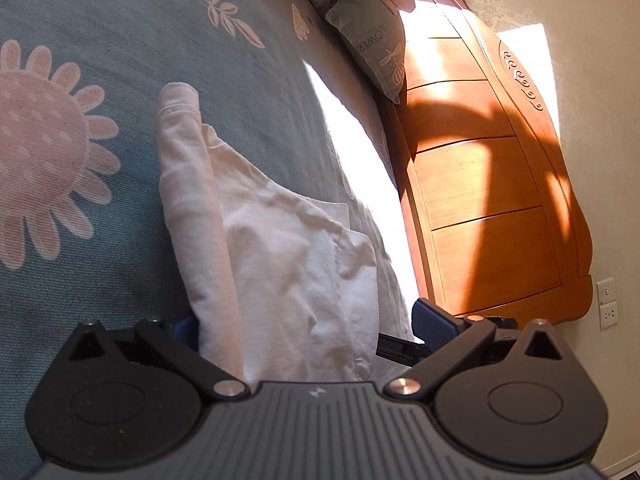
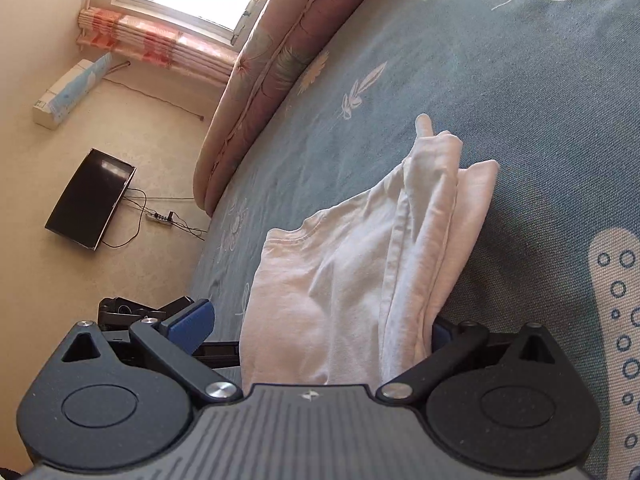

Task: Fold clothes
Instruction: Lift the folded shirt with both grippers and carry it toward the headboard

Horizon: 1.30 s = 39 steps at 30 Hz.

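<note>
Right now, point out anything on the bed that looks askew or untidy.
The white garment is bunched and creased, not flat: one edge is rolled into a ridge standing off the blue bedspread. Nothing looks spilled or damaged.

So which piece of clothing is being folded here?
Look at the big grey-blue bedspread printed with pink flowers. Lying on it, bunched between the wide-apart jaws of both tools, is a plain pale white garment, the only unpatterned cloth on the bed.

The grey pillow [image 1: 374,46] against the headboard reads "FLOWERS", its first letter half-hidden; no other text is readable.
</note>
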{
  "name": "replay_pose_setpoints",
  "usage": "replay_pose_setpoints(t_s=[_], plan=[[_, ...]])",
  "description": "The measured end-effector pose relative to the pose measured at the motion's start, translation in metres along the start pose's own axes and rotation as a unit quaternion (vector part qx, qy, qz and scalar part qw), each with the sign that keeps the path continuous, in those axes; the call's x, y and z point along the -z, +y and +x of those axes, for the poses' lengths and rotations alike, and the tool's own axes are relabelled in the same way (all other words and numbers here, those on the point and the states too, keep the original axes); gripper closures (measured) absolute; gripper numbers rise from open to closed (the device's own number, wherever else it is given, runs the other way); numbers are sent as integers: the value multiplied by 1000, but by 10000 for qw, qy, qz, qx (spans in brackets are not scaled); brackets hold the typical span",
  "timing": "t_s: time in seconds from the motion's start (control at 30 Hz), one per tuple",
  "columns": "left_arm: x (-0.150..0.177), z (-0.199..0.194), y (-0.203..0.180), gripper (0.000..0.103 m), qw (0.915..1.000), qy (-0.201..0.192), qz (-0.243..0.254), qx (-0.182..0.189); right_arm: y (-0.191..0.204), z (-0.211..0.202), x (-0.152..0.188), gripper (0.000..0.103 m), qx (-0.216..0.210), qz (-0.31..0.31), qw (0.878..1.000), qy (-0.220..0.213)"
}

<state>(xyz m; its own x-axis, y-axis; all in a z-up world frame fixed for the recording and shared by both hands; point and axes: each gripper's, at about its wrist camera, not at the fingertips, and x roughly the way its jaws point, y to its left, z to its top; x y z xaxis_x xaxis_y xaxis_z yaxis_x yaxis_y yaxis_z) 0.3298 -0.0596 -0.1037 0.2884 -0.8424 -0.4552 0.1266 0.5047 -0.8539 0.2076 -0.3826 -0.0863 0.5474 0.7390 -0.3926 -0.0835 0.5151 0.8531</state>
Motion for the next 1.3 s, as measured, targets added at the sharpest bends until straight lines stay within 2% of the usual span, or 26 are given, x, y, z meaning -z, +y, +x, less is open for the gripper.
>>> replay_pose_setpoints(t_s=[0.27,0.53,0.8,1.03,1.3], plan=[[1,13,-27,2,9994,93,274,177,11,-23,-1,0,45,-266,9996,-129],[3,52,-60,2,9964,409,669,327,12,-63,-2,0,254,-510,9973,-454],[3,108,-99,2,9912,747,937,563,5,-113,-13,0,613,-759,9921,-786],[6,170,-126,2,9870,1027,969,773,-17,-160,-29,0,1010,-876,9853,-1061],[5,247,-161,2,9788,1382,980,1153,-37,-221,-58,0,1577,-1168,9707,-1385]])
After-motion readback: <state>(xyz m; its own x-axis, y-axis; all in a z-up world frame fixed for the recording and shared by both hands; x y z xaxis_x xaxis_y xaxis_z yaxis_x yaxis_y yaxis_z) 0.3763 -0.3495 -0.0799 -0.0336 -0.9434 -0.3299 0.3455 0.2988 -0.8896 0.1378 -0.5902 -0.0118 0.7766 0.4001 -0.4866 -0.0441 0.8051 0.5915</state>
